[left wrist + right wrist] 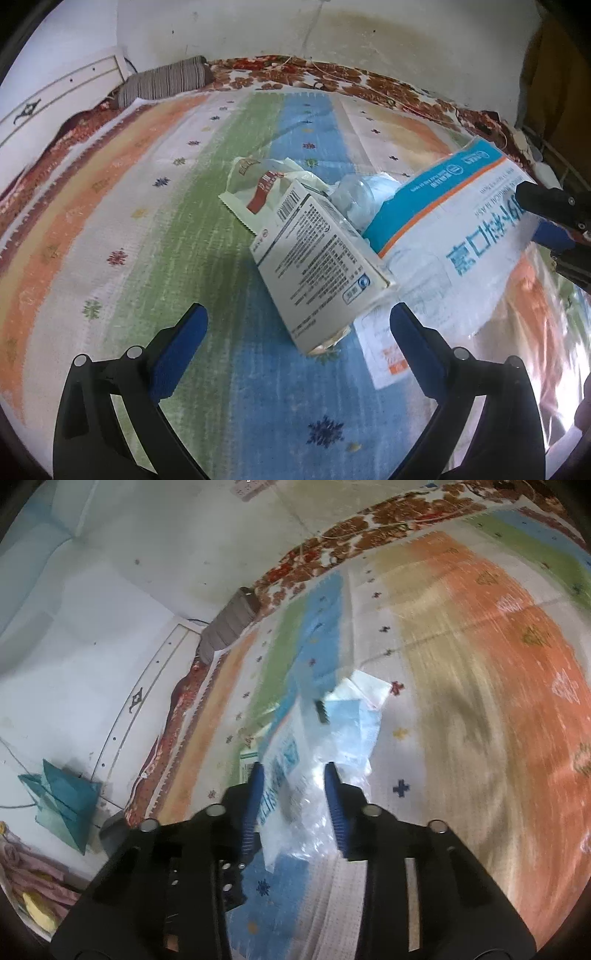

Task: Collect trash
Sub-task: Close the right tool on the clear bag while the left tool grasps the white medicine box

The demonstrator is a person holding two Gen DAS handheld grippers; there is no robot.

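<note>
In the left wrist view a white printed carton [321, 262] lies tilted on the striped mat [155, 229], just ahead of my open, empty left gripper [297, 321]. Behind it lie a red and white wrapper [258, 184] and crumpled clear plastic [354, 195]. A clear plastic mask bag with blue print [454, 221] is lifted at the right, held by my right gripper [546, 218]. In the right wrist view the right gripper [293, 775] is closed on that bag [306, 771], its blue pads [334, 797] pressing the crinkled plastic.
A striped pillow [166, 79] and a white headboard [59, 96] are at the far left by the stained wall. A floral blanket [332, 75] edges the mat. A teal folded paper [62, 801] lies on the floor beside the bed.
</note>
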